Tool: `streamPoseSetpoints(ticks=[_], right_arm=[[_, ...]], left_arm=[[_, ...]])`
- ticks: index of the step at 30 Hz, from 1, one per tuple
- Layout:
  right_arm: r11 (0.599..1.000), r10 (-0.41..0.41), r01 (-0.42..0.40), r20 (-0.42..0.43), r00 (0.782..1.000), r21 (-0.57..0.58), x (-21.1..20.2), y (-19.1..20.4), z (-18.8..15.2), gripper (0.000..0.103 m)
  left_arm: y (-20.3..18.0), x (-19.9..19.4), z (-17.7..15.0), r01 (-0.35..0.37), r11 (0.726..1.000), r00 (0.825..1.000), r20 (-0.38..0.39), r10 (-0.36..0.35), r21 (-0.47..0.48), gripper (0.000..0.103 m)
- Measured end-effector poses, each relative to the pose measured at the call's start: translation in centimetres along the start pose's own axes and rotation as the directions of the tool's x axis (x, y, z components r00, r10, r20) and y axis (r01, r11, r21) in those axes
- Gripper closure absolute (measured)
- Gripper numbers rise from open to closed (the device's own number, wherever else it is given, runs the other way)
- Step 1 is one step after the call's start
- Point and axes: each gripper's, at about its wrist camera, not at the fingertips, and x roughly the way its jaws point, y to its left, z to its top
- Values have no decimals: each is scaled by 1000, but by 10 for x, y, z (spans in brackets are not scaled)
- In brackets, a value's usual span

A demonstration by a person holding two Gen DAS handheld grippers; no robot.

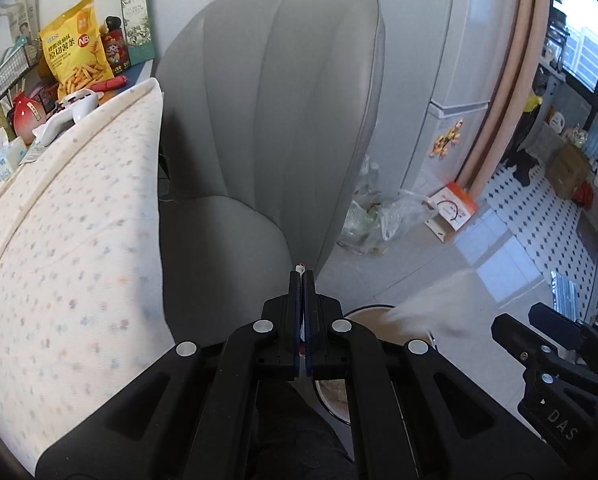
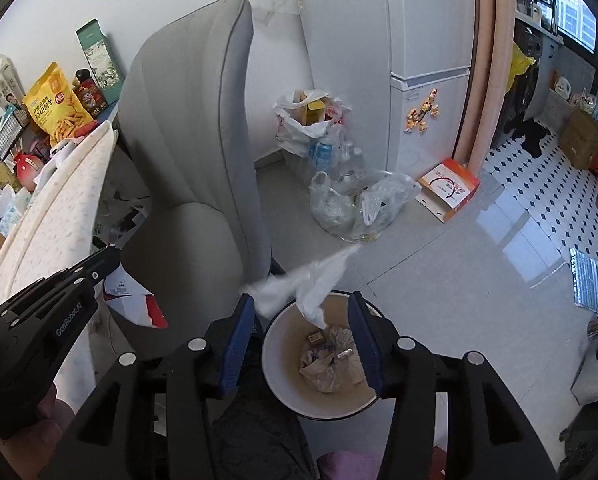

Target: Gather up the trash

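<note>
Beside a grey upholstered chair (image 2: 195, 168), with a spotted cushion (image 2: 55, 216) leaning on its left side, two hand-held grippers are working over a round waste bin (image 2: 275, 376) on the pale tiled floor (image 2: 459, 280).

Going from left to right in the right wrist view: the left gripper (image 2: 113, 254) is reaching in from the left edge, its jaws pressed together. In its own camera view a tiny white scrap (image 1: 299, 268) is showing at the very tip; whether that scrap is really pinched is too small to tell.

Next, a crumpled white tissue (image 2: 307, 284) is hanging in the air above the bin's rim, blurred, apparently falling. It is lying between the blue pads (image 2: 235, 344) of the right gripper (image 2: 303, 320), whose jaws are standing part-way apart and are not pressing on it.

Under the tissue, the bin is already holding wrappers and crumpled paper (image 2: 331, 356).

Further right, clear plastic bags of bottles (image 2: 355, 204) are sitting by the white fridge (image 2: 431, 60), and an orange-and-white box (image 2: 449, 188) is lying on the floor.

Judging the step as dropping the tissue: the right gripper is best kept centred over the bin's mouth, since part of the tissue is trailing past the left rim toward the chair and could land outside.
</note>
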Motion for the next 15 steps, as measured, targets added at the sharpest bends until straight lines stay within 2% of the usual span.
streamPoseSetpoints(ticks=[8,15], right_arm=[[997,-42,42,-5,999,61,-3,-32,-9,52],[986,-104,101,14,994,135,-22,-74,-21,52]], left_arm=[[-22,8,-3,17,999,1000,-22,-16,34,100],[-54,9,-11,87,993,995,-49,-83,75,100]])
